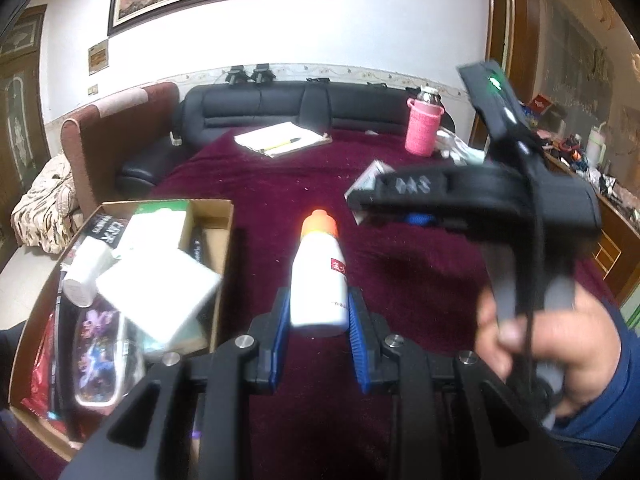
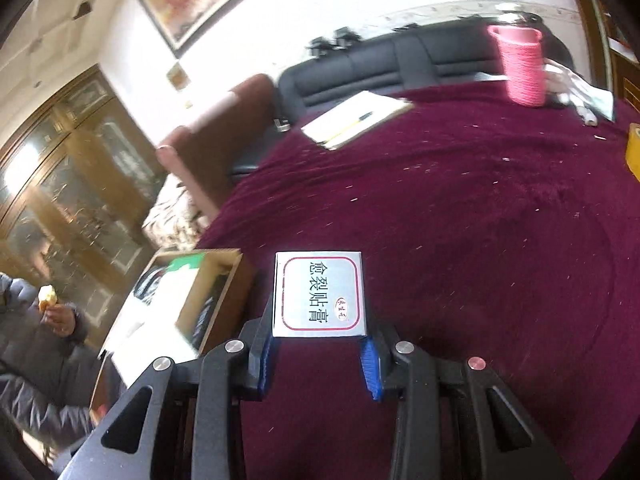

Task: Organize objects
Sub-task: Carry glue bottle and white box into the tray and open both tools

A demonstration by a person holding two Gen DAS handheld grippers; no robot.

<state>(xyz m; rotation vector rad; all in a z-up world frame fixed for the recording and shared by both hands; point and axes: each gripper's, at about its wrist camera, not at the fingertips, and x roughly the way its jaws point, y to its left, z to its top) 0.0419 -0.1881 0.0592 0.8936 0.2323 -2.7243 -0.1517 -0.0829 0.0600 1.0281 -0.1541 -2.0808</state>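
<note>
Gripping: left tongs [image 1: 318,320] — bottle [image 1: 319,276]; right tongs [image 2: 319,354] — box [image 2: 319,294].

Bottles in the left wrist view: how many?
3. A white bottle with an orange cap is held in the left claw; a small white bottle lies in the cardboard box; a pink-sleeved bottle stands at the far table edge. The box's clutter may hide more.

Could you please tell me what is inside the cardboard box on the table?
The cardboard box holds a white packet, a white bottle, a patterned case and red packaging; anything beneath them is covered.
</note>
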